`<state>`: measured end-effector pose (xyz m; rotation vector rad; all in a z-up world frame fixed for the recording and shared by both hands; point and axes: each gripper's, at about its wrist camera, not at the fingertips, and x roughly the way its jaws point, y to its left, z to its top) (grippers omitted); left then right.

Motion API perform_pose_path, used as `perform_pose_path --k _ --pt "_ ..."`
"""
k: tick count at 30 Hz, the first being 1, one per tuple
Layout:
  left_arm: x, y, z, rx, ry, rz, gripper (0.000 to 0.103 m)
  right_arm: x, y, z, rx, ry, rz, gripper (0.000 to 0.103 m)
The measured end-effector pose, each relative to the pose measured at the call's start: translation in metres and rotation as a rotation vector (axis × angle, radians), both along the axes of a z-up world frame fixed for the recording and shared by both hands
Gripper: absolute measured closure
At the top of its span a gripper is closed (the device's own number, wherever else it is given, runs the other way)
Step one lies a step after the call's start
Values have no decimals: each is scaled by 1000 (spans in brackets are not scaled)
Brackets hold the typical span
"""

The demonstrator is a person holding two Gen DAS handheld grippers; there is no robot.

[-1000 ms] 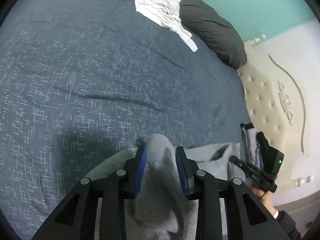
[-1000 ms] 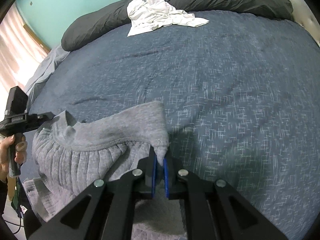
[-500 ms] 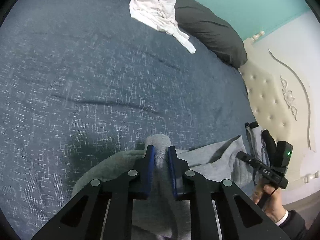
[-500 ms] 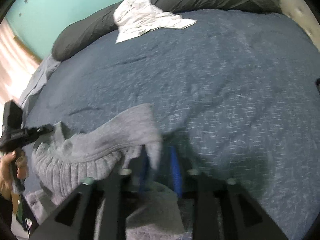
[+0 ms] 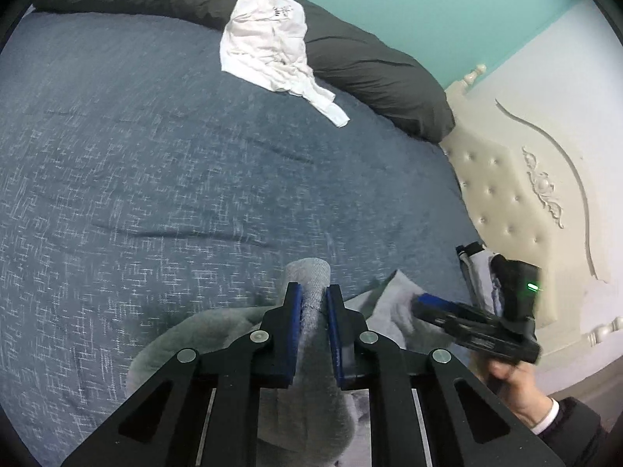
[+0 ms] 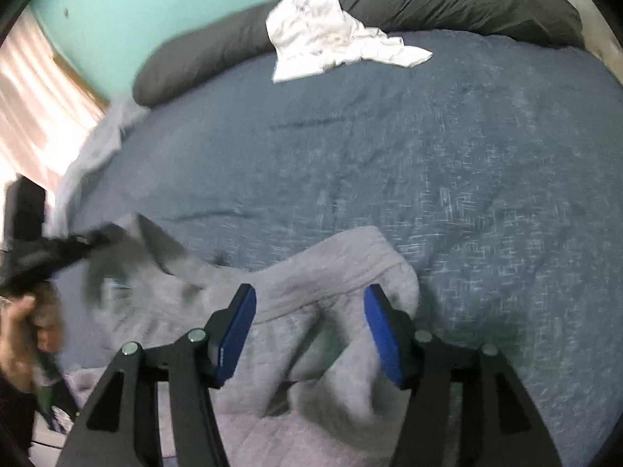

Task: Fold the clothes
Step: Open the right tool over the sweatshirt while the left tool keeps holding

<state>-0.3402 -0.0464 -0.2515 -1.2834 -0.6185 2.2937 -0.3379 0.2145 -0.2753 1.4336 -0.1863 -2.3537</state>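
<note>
I'm working over a wide bed covered in a dark blue spread flecked with pale cross-hatch marks, lightly creased across the middle. Along its far edge runs a long charcoal bolster, and a crumpled white shirt lies half on the bolster, half on the spread, well apart from my work. Behind that the wall is teal; in the left view a cream tufted headboard with carved scrollwork stands at the right, and in the right view a pinkish curtain hangs at the left. The grey sweater is bunched at the near edge of the bed, right under both tools. My left gripper has its jaws narrow, pinched on an upright fold of the sweater that pokes up between the blue pads. My right gripper has its jaws opening, already wide, with sweater cloth lying loose between the pads, neither pad pressing on it. In the left view I see the right hand with a dark sleeve and white cuff.
</note>
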Motion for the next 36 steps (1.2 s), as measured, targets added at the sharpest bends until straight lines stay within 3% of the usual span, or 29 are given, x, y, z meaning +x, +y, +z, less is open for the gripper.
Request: perform_pose_path --k 7,14,17,20,27,29,32,34,36 --pt "6 3 3 -19 26 -19 89 -25 -7 -36 104 -79 -27 44" --pt "10 6 2 -28 36 -18 89 -34 -12 -55 132 -87 -18 88" --pt "11 6 1 -31 35 -13 89 -31 -11 -60 147 -79 -13 96" --pt "12 4 1 -33 37 2 89 -28 -4 -59 113 -57 -24 98" --pt "13 1 2 -26 35 26 89 -13 12 -38 -28 3 7 99" --pt "14 2 4 -26 39 22 89 -11 18 -34 -4 -3 -3 98" --pt "15 4 7 -25 47 12 89 -7 26 -31 59 -20 -20 88" --pt "15 7 9 -24 52 8 89 1 21 -27 98 -15 -1 62" --pt "16 8 10 -17 54 8 89 4 12 -27 142 -16 22 55"
